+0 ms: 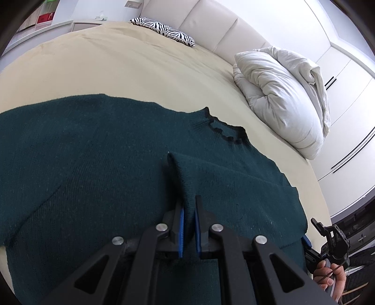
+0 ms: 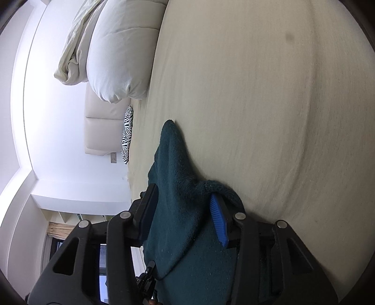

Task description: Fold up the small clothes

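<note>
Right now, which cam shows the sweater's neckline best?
Left wrist view: the green sweater lies spread on the bed, its dark scalloped neckline fully visible. The right wrist view shows only a bunched fold of sweater between the fingers, no neckline.

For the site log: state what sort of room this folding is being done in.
Most likely a bedroom. The green sweater lies on a bed with a beige sheet and padded headboard; a bunched white duvet and zebra-print pillow sit on it, with white wardrobe doors beyond.
</note>
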Motion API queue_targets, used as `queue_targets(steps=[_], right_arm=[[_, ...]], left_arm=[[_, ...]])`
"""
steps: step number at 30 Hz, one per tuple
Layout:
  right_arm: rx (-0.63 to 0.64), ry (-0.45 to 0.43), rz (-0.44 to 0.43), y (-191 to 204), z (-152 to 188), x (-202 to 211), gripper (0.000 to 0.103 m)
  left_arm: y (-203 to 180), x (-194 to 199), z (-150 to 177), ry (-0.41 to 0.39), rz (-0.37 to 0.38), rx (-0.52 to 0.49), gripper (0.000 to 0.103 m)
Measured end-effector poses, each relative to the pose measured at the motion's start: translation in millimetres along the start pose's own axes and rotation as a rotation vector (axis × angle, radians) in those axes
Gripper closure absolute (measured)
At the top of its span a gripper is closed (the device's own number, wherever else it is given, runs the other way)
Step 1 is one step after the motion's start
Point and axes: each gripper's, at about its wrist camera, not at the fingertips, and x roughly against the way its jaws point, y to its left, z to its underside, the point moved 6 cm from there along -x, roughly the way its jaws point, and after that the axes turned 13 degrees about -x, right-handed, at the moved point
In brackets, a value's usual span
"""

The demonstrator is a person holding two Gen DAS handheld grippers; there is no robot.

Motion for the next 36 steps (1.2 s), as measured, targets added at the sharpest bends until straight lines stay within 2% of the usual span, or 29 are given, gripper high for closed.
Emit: queue_targets(steps=[3, 6, 7, 12, 15, 16, 19, 22, 24, 26, 28, 30, 36], right_arm=[[-0.002, 0.021, -0.005, -4, 1, 2, 0.072], [0.055, 0.047, 0.085, 11, 12, 13, 0.066], [0.094, 0.038, 0.107, 19, 15, 17, 0.06], [0.386, -0.048, 0.206, 82, 11, 23, 0.056], [0.584, -0.073, 0.288, 114, 2, -8, 0.057], [0.644, -0.09, 0.341, 118, -6, -24, 0.057], [0.633, -0.05, 0.447, 110, -27, -59, 0.065], [0.617, -0.017, 0.491, 98, -39, -79, 0.067], [0.648, -0.005, 0.496, 98, -38, -86, 0.069], [0.729, 0.014, 0.54, 98, -32, -97, 0.079], [0.809, 0.002, 0.596, 97, -28, -104, 0.089], [0.831, -0.022, 0.623, 94, -29, -101, 0.095], [0.903, -0.099, 0.687, 95, -30, -103, 0.099]], left_arm=[[1, 0, 2, 0.0, 0.011, 0.007, 0.095], [3, -4, 3, 0.004, 0.015, 0.003, 0.094], [3, -5, 4, 0.004, 0.015, 0.006, 0.094], [4, -6, 3, -0.009, -0.008, -0.006, 0.091], [4, -7, 5, -0.01, -0.013, -0.013, 0.091], [5, -8, 5, -0.011, -0.013, -0.014, 0.091], [5, -10, 7, -0.018, -0.022, -0.028, 0.09], [5, -11, 8, -0.024, -0.024, -0.031, 0.09], [6, -12, 9, -0.029, -0.017, -0.025, 0.09], [7, -12, 9, -0.034, -0.01, -0.02, 0.09], [8, -12, 9, -0.036, -0.007, -0.019, 0.09], [8, -11, 9, -0.038, -0.004, -0.018, 0.09], [7, -11, 9, -0.041, -0.01, -0.023, 0.09]])
